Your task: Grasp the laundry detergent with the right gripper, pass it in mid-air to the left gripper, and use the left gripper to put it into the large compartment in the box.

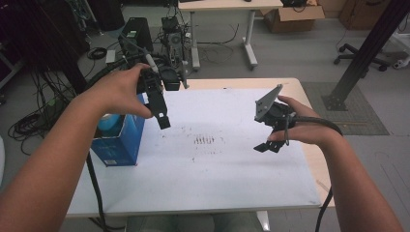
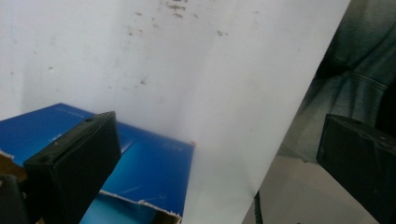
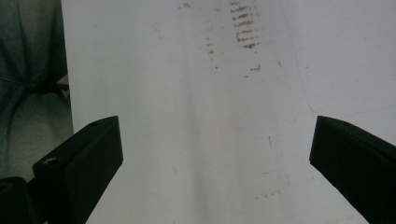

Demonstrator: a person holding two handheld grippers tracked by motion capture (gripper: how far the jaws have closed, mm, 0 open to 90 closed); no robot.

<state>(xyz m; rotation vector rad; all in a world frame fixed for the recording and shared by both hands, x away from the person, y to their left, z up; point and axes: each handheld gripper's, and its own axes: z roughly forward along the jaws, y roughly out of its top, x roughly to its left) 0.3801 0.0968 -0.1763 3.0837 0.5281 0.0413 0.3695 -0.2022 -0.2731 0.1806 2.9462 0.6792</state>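
Claws, left [image 1: 163, 121] and right [image 1: 267, 146], gape above torn glossy blue carton [image 1: 118, 140], scuffed white tabletop [image 1: 217, 169].

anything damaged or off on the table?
The blue box at the table's left edge has a ragged, torn-open top rim, below the open left gripper. The white tabletop carries dark smudge marks at its centre. Nothing spilled.

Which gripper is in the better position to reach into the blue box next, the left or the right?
Probably the left. The left gripper hangs open beside the blue box; the right gripper, also open, is across the table.
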